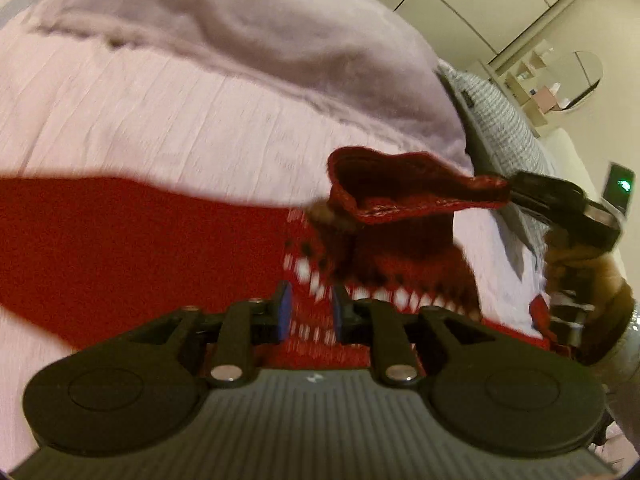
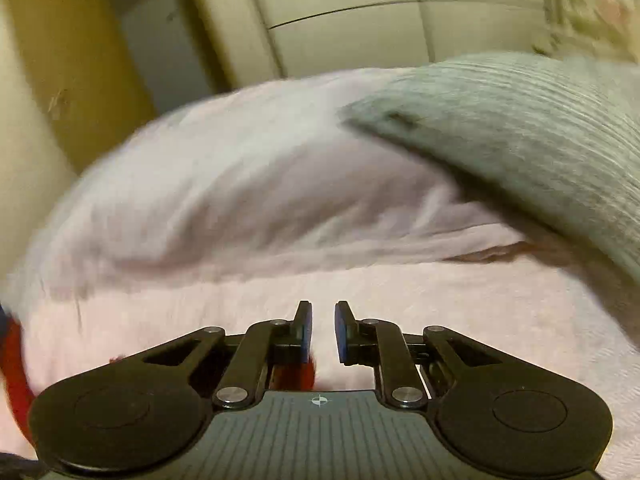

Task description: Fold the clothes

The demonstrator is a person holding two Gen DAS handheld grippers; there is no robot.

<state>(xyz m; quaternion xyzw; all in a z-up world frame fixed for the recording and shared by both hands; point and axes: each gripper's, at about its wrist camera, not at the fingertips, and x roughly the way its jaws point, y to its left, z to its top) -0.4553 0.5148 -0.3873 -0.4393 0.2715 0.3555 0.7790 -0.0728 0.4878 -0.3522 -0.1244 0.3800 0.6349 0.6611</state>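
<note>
On the pink bed cover (image 1: 160, 120) lies the red garment (image 1: 120, 248), one edge lifted and pinched in the right tongs (image 1: 508, 186), while the left tongs (image 1: 310, 312) hover parted above its patterned part, grasping nothing.

Red knit garment (image 1: 120, 240) — spread flat on pale pink bedcover, one patterned end lifted, folded over.

Below me is a bed (image 1: 160, 120) under a pale pink ribbed cover. A red knitted garment (image 1: 120, 240) lies flat on its near part. At the far side lie a lilac pillow (image 1: 240, 20) and, right of it, a grey textured cushion (image 2: 520, 140).
</note>
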